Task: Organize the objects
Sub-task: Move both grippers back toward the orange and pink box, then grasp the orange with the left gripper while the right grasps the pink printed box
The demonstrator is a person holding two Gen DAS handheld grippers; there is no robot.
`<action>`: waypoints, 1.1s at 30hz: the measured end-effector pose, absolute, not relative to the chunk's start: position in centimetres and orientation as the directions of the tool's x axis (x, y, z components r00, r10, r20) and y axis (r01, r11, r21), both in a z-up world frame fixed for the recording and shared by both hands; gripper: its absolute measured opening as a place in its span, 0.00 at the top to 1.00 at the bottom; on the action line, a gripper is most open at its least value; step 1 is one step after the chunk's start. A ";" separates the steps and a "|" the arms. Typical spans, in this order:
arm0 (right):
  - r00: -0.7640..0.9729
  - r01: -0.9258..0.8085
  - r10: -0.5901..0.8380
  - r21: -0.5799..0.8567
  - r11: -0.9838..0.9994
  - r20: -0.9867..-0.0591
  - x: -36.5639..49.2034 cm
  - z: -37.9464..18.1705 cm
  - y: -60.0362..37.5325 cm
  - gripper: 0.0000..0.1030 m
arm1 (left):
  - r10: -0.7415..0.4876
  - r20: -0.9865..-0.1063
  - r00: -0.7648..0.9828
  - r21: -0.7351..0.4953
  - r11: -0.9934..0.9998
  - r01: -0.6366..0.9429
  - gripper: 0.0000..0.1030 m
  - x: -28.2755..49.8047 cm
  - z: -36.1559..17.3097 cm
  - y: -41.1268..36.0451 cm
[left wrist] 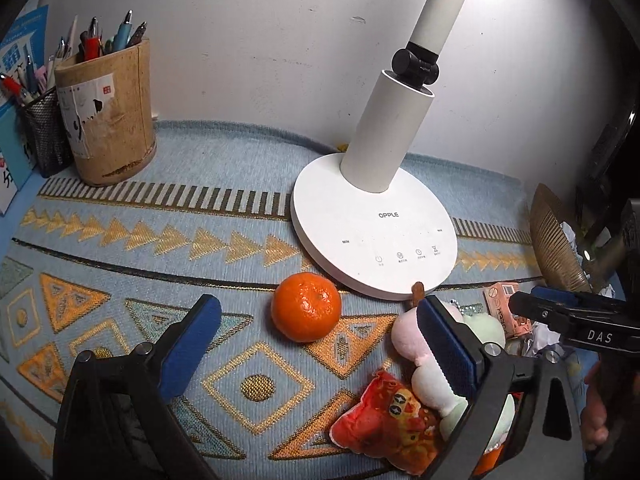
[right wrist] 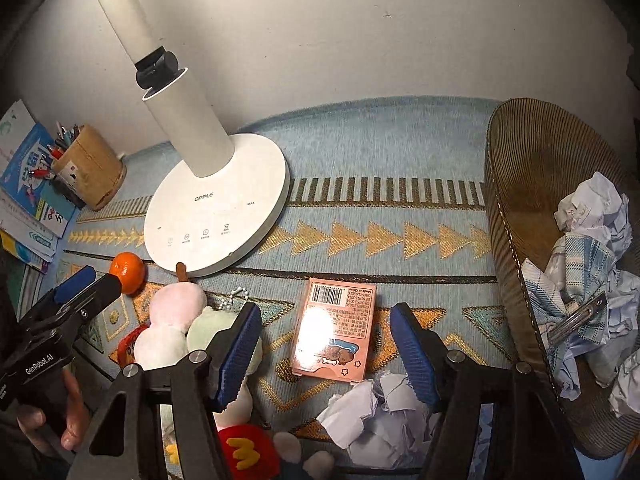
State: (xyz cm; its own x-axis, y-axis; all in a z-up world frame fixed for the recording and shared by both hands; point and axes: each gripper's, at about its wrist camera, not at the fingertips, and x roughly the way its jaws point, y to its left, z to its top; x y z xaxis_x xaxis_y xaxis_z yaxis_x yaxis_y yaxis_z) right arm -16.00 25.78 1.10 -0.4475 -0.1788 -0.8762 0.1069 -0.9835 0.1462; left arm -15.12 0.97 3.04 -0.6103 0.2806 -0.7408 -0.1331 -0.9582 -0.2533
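Left wrist view: the left gripper [left wrist: 318, 354] stands wide with nothing between its fingers. The orange [left wrist: 306, 306] lies on the cloth [left wrist: 120, 264] just ahead of it, midway between the two pads and touched by neither. Beyond the orange is the lamp base [left wrist: 374, 236]; far ahead to the left, the pen pot [left wrist: 106, 120]. Against the right finger lie the plush toys [left wrist: 432, 364] and a red pouch [left wrist: 384, 420], partly covered by the finger. The right gripper [left wrist: 560, 306] reaches in from the right, seen side-on.

Right wrist view: the right gripper [right wrist: 326, 346] is half open and empty. The pink box [right wrist: 334, 330] lies flat between and just ahead of its pads, apart from both. The paper ball [right wrist: 380, 412] lies close under the fingers. To the right stands the basket [right wrist: 516, 248], already holding crumpled paper and a checked cloth [right wrist: 580, 280].

Progress, as a judgement: some rubbish is binned, but the orange, box, toys, pouch and one paper ball are still loose, so much is left.

Hard to make out: a metal piece in the basket, possibly a clip; the toys near the bottom edge are cut off; glare blanks part of the box
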 end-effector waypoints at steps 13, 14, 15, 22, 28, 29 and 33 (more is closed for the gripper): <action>-0.451 0.120 -0.092 0.042 -0.992 -0.888 -16.4 -1.3 24.7 0.48 | 0.228 -0.747 -0.624 -0.190 -0.973 -0.129 0.63 -15.9 1.9 1.6; -0.458 0.125 -0.087 0.033 -0.992 -0.885 -16.3 -1.3 24.6 0.55 | 0.231 -0.747 -0.623 -0.196 -0.973 -0.125 0.64 -16.0 1.9 1.4; -0.464 0.130 -0.086 0.028 -0.991 -0.881 -16.2 -1.2 24.5 0.58 | 0.233 -0.745 -0.625 -0.199 -0.972 -0.125 0.64 -16.0 1.9 1.3; -0.500 0.175 -0.194 0.121 -0.977 -0.844 -15.4 -0.1 24.8 0.60 | 0.230 -0.717 -0.658 -0.194 -0.973 -0.128 0.65 -15.2 2.6 1.2; -0.578 0.200 -0.275 0.194 -0.960 -0.769 -13.7 4.6 26.1 0.60 | 0.244 -0.669 -0.702 -0.191 -0.969 -0.155 0.65 -14.0 5.3 2.2; -0.589 0.204 -0.284 0.200 -0.958 -0.756 -13.3 5.5 26.6 0.60 | 0.253 -0.657 -0.710 -0.190 -0.967 -0.169 0.65 -13.6 6.0 2.6; -0.665 0.190 -0.271 0.193 -0.963 -0.696 -11.4 9.5 29.5 0.60 | 0.279 -0.622 -0.732 -0.149 -0.960 -0.239 0.65 -12.4 9.6 6.3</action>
State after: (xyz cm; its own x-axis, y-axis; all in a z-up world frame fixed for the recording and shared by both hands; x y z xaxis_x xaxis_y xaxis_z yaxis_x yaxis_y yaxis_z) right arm -11.40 29.51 9.48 -0.6651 -0.2709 -0.6959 0.1900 -0.9626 0.1931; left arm -12.37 6.28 9.58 -0.7318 0.2787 -0.6219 -0.2390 -0.9596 -0.1487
